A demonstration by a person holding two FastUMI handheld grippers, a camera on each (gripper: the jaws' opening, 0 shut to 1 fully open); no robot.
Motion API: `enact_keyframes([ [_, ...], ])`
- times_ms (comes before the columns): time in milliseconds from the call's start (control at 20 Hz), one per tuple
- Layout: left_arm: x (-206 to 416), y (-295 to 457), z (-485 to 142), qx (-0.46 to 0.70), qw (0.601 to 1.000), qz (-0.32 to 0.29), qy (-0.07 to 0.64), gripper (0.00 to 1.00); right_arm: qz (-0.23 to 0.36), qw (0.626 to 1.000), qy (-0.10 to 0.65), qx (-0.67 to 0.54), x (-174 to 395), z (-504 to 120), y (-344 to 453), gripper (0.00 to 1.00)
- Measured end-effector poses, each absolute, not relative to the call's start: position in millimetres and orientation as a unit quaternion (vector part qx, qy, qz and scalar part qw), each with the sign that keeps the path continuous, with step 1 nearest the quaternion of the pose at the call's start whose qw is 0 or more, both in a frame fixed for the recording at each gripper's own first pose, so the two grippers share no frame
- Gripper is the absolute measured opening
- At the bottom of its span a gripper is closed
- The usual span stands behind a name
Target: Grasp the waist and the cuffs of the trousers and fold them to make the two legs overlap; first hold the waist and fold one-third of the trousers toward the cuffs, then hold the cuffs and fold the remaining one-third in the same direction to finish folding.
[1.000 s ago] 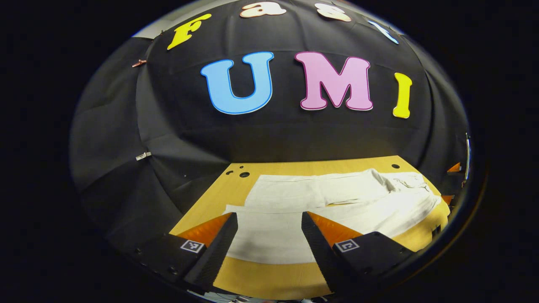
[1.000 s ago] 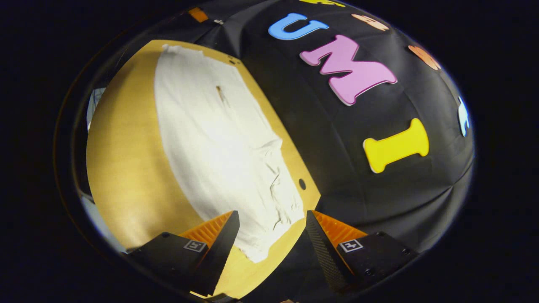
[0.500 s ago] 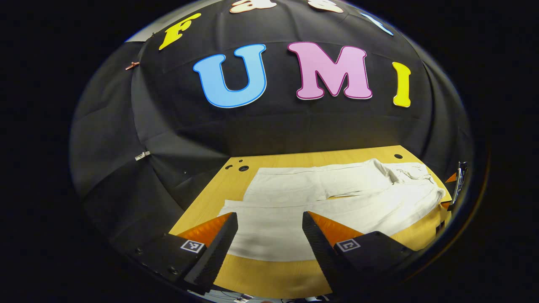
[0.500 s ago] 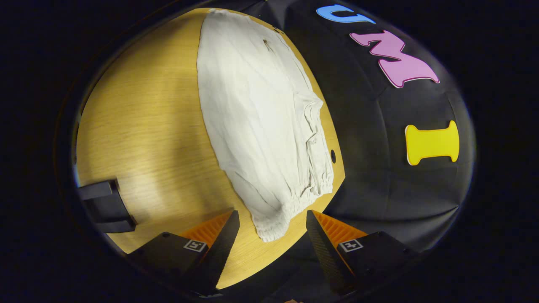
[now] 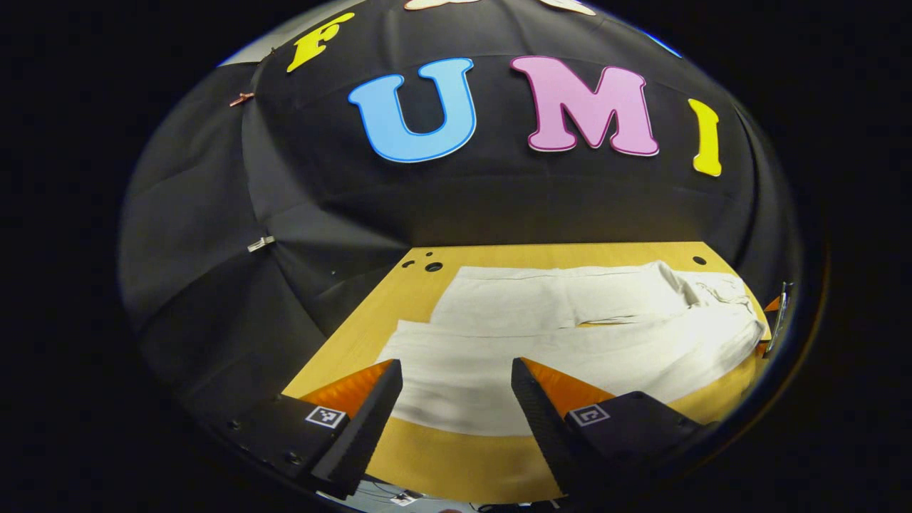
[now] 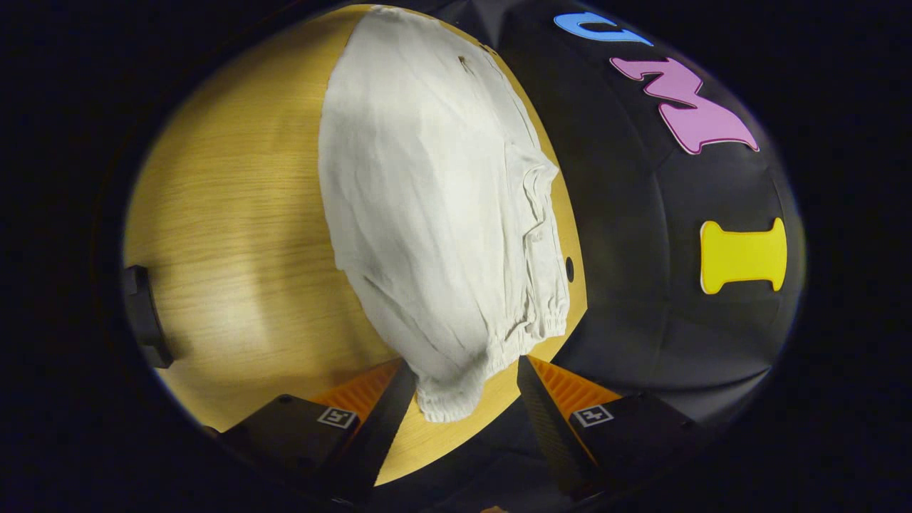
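Trousers (image 5: 570, 335) lie flat on the wooden table (image 5: 456, 463), legs side by side, with a thin gap of wood between them. In the left gripper view their right end is cut off at the edge. The left gripper (image 5: 456, 399) hangs above the near leg with its fingers apart, holding nothing. In the right gripper view the gathered waist (image 6: 499, 342) sits at the table's near corner. The right gripper (image 6: 463, 399) has its fingers apart on each side of the waist; touching is hard to tell. A dark part (image 6: 142, 317) shows at the far left, too cut off to name. Bare wood lies left of the trousers.
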State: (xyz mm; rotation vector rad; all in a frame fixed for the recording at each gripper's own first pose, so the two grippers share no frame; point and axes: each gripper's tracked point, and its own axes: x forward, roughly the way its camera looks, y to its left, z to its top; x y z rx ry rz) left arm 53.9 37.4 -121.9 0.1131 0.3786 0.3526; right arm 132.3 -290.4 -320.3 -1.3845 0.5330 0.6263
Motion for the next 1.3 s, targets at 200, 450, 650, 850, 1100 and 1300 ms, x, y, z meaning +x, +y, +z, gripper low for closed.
enact_keyframes([
  [200, 35, 67, -130, 0.070, 0.956, 0.201, 0.200, 0.98, 0.286, 0.682, 0.242, -0.628, 144, -327, -288, 0.89],
  [450, 28, 102, -147, 0.093, 0.945, 0.224, 0.218, 0.98, 0.289, 0.666, 0.275, -0.631, 142, -344, -287, 0.43],
  [650, 43, 137, -160, 0.181, 0.936, 0.194, 0.233, 0.97, 0.290, 0.659, 0.281, -0.635, 144, -344, -287, 0.20],
  [850, 48, 172, -191, 0.267, 0.915, 0.156, 0.259, 0.97, 0.303, 0.656, 0.309, -0.619, 142, -346, -287, 0.14],
  [1100, 50, 198, -243, 0.378, 0.867, 0.060, 0.319, 0.97, 0.322, 0.645, 0.352, -0.597, 141, -346, -285, 0.11],
  [1300, 52, 218, -275, 0.442, 0.821, 0.000, 0.361, 0.97, 0.345, 0.629, 0.375, -0.587, 140, -347, -282, 0.05],
])
